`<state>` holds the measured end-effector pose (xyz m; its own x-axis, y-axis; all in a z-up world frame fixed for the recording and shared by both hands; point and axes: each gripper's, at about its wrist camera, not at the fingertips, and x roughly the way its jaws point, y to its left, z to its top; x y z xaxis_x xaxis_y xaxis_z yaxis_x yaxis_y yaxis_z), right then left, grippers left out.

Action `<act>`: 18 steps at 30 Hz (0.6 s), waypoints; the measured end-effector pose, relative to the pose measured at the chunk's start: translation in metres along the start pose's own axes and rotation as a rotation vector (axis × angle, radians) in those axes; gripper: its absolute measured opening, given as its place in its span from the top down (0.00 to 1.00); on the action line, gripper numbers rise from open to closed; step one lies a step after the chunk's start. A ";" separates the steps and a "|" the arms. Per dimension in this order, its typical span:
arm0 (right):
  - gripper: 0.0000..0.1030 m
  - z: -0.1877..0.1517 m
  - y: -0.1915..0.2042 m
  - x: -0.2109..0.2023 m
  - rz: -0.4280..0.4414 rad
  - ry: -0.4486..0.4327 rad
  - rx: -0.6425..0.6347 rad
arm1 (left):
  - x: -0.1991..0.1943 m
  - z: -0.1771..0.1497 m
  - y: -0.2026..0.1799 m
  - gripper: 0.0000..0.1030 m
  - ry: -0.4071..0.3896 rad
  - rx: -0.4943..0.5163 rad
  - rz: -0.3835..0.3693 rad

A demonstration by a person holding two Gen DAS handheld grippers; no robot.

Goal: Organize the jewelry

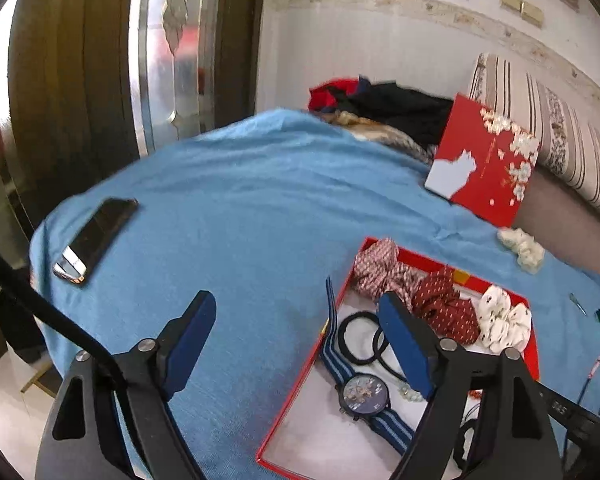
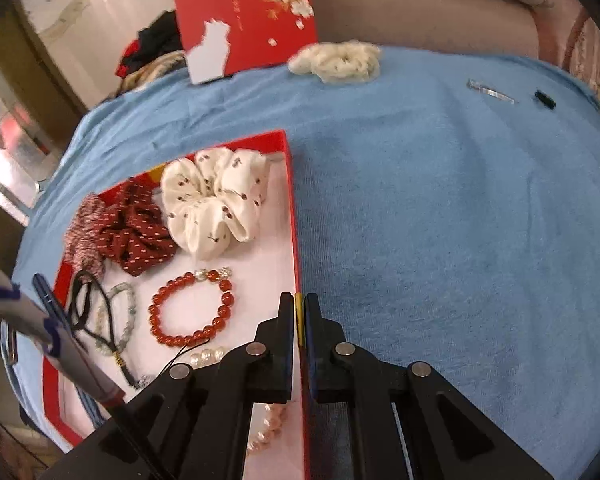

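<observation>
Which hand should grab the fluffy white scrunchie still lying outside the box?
Probably the right gripper: the cream scrunchie lies straight ahead of it on the blue cloth. It is shut and seems empty.

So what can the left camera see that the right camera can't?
Only the left camera shows the phone on the blue blanket, the watch in the box, and the open left gripper.

Only the right camera shows the red bead bracelet, the pink pearls, and the shut right gripper, holding nothing.

Both show the red box, the lid propped behind it, the white spotted scrunchie, the dark red scrunchie, and the cream scrunchie outside on the blanket.
</observation>
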<state>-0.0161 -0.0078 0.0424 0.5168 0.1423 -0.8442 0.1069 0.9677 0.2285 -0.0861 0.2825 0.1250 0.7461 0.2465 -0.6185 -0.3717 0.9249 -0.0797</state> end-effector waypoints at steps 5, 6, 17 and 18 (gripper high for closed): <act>0.76 -0.012 -0.013 -0.038 0.014 -0.058 -0.041 | -0.030 -0.005 -0.013 0.06 -0.129 0.027 0.053; 0.73 -0.014 -0.016 -0.043 0.015 -0.064 -0.043 | -0.036 -0.008 -0.015 0.06 -0.138 0.029 0.047; 0.56 -0.059 -0.046 -0.100 -0.032 -0.141 -0.137 | -0.085 -0.046 -0.046 0.02 -0.031 0.090 -0.027; 0.55 -0.062 -0.047 -0.102 -0.036 -0.145 -0.149 | -0.091 -0.052 -0.051 0.02 -0.020 0.109 -0.025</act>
<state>-0.1264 -0.0543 0.0873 0.6328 0.0863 -0.7695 0.0063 0.9932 0.1166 -0.1632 0.1976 0.1447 0.7658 0.2279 -0.6013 -0.2917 0.9565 -0.0090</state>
